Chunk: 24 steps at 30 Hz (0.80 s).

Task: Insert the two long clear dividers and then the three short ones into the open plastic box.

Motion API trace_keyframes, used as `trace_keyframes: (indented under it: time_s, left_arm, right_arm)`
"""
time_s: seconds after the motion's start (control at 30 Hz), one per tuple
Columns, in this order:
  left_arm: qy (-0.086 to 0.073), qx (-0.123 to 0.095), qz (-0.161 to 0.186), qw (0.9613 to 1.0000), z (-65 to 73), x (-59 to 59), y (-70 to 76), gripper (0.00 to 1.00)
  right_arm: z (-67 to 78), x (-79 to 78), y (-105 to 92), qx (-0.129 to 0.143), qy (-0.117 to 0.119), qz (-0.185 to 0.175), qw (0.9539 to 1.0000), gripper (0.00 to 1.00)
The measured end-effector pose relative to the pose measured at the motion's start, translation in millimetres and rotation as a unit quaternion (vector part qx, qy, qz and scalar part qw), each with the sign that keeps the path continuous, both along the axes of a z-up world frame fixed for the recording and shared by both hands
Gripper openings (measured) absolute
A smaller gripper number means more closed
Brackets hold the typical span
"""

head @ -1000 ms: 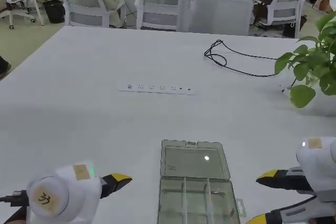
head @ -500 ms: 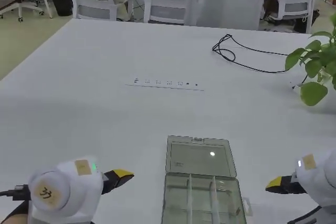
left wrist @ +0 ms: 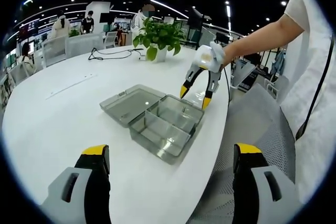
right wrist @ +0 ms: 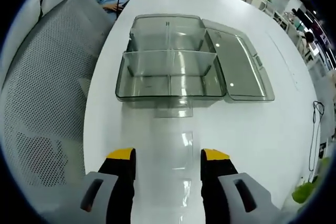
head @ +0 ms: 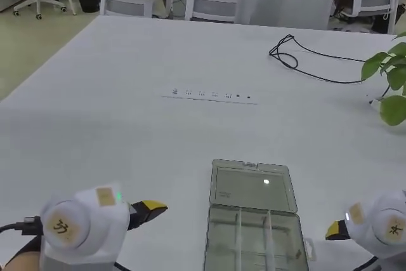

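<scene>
Since the open plastic box (head: 219,245) already seems to have both long dividers (head: 238,239) standing in it as two parallel strips, I'd say we're onto the short ones now. The box sits at the near edge of the table (head: 127,131), with its lid (head: 254,185) flipped flat on the far side. In the right gripper view there are clear pieces (right wrist: 181,142) lying flat on the table just beside the box's wall. I take those for the short dividers, but they're see-through, so I can't tell how many.

The right gripper (right wrist: 168,154) has its jaws parted on either side of those clear pieces, and it isn't clamped on anything as far as I can see. The left gripper (left wrist: 171,149) is spread wide and empty on the other side of the box, well apart from it.

How I'd do it:
- Pinch one piece by an edge rather than the flat middle, so it hangs upright.
- Line its ends up with the slots and lower it straight down. Don't come in at an angle, or you'll likely knock a long divider loose.
- A light box like that will probably skate, so bracing a wall with the left gripper seems smart.
- Clear on white is hard to read, so go by the glints.

Further out there's a power strip (head: 212,95), a loose cable (head: 298,55) and a plant (head: 393,87), none of them in the way.
</scene>
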<state>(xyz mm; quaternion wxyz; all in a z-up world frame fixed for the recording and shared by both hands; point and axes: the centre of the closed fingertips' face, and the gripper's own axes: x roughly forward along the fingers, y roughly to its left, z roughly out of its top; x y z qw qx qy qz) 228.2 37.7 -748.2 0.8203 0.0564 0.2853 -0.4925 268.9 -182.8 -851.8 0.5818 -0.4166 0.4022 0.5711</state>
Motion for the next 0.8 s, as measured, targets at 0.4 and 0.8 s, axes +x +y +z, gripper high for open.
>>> trace_keyframes:
  time_s: [0.4, 0.8]
  left_arm:
    - [0.001, 0.000, 0.002, 1.0000, -0.8, 1.7, 1.5, 1.00]
    - [0.002, 0.003, -0.001, 1.0000, -2.1, 0.1, 2.2, 1.00]
  right_arm:
    - [-4.0, 3.1, -4.1, -0.007, 0.007, 0.006, 0.9999, 0.43]
    - [-3.7, 3.3, -4.4, -0.014, 0.004, 0.006, 0.9999, 0.33]
